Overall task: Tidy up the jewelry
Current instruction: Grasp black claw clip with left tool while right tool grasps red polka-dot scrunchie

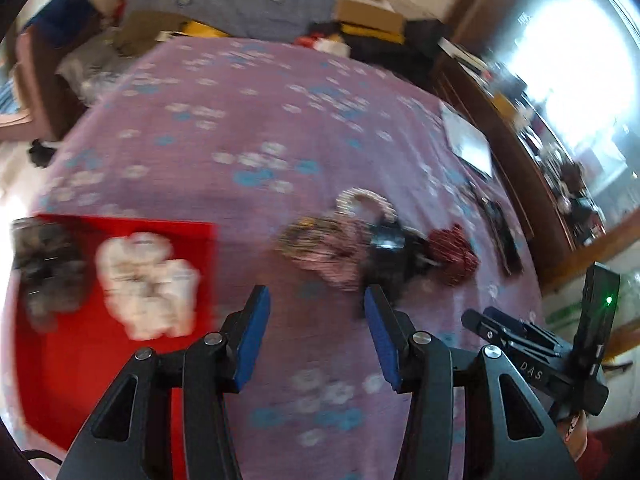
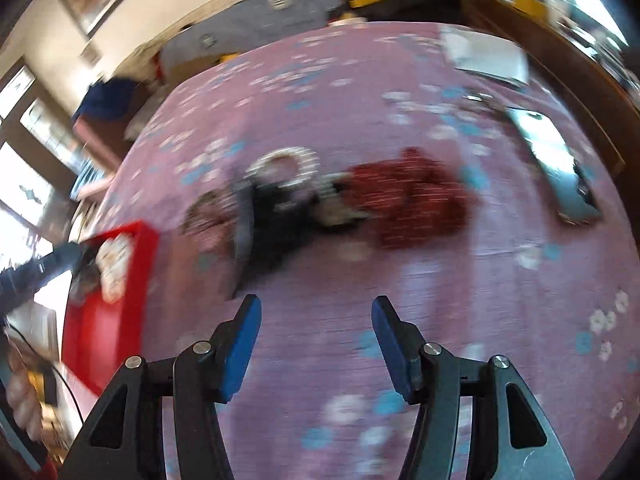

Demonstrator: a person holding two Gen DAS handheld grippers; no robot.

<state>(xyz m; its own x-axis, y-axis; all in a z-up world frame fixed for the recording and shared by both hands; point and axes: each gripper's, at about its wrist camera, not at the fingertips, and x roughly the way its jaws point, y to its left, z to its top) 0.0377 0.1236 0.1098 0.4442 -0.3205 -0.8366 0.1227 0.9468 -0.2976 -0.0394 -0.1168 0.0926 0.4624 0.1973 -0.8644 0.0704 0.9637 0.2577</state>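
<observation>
Both wrist views angled steeply down, close over bedspread; both show jewelry pile.

Purple floral bedspread, red tray, jewelry heap, white paper

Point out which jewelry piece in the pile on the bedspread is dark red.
The dark red beaded bundle at the right end of the pile, beside the black piece. The ring-shaped bracelet behind it is whitish.
</observation>
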